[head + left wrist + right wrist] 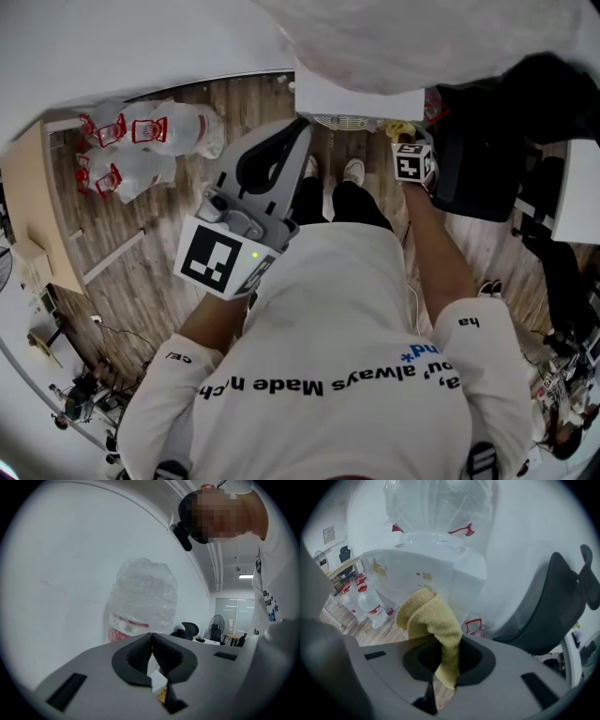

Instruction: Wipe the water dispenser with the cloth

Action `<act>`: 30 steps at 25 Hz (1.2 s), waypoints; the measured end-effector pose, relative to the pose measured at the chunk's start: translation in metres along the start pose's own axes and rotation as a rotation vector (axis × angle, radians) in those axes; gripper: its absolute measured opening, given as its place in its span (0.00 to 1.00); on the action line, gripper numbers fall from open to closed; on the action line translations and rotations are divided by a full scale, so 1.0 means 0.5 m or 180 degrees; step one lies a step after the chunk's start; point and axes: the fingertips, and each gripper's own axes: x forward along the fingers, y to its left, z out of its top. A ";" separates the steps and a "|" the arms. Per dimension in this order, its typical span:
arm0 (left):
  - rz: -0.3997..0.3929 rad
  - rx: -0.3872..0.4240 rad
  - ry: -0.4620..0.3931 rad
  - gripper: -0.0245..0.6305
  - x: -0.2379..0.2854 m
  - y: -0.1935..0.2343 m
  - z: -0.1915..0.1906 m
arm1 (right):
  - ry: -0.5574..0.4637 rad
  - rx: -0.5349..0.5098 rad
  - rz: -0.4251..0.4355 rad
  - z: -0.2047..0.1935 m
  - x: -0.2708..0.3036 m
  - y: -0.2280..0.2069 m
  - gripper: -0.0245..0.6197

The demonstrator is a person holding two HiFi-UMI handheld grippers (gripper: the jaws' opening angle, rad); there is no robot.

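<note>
Closest in, the right gripper (446, 654): fingers clamped on the yellow cloth (429, 618). Gripped by its lower fold, with a loose wad standing up ahead of the tips. Probably held that way to put soft towel, not hard plastic, against the water dispenser (426, 566). Wad just short of the dispenser's white front, or perhaps brushing it; cannot tell which. Aimed at the upper front edge, below the collar. Likely the opening of a wiping pass, with no telling progress from here.

At the dispenser's left front, the left gripper (153, 654): fingers pressed together on nothing. Tilted upward toward the dispenser's top, clear of its body. Seemingly parked there to keep out of the cloth's path, or ready to steady the dispenser; only a guess.

Directly before the dispenser, two pale shoes (353, 171), planted square to it for reach with both arms.

Atop the dispenser, the big water bottle (440, 508) under a crinkled clear plastic cover (147, 590), seated neck-down in the collar. Top-heavy by the look of it, so worth keeping any stroke up there light.

Farther off, left of the dispenser on the wood floor (169, 244), spare bottles (141, 145) with red labels, wrapped, presumably stored handy for swapping. Right of the dispenser, a black chair (555, 606). Behind the dispenser, plain white wall (61, 573).
</note>
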 end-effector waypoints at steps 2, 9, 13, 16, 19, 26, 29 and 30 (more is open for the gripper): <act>0.0008 -0.0001 0.0011 0.07 0.002 0.010 -0.009 | 0.0007 0.0013 0.0001 -0.002 0.008 0.000 0.13; 0.0045 -0.0025 0.0097 0.07 0.009 0.037 -0.047 | 0.0039 0.0065 0.0029 -0.020 0.033 0.004 0.13; 0.0040 -0.0033 0.0137 0.07 0.018 0.049 -0.073 | 0.0042 0.0094 0.0028 -0.024 0.043 0.004 0.13; 0.0044 -0.0049 0.0181 0.07 0.022 0.057 -0.092 | 0.0049 0.0143 0.0046 -0.031 0.048 0.006 0.13; 0.0051 -0.0067 0.0217 0.07 0.025 0.068 -0.110 | 0.0080 0.0164 0.0054 -0.041 0.054 0.011 0.13; 0.0069 -0.0087 0.0250 0.07 0.035 0.088 -0.154 | 0.0072 0.0188 0.0053 -0.045 0.085 0.011 0.13; 0.0089 -0.0114 0.0290 0.07 0.039 0.095 -0.177 | 0.0108 0.0186 0.0072 -0.060 0.097 0.017 0.13; 0.0096 -0.0117 0.0290 0.07 0.042 0.098 -0.183 | 0.0112 0.0187 0.0072 -0.063 0.103 0.016 0.13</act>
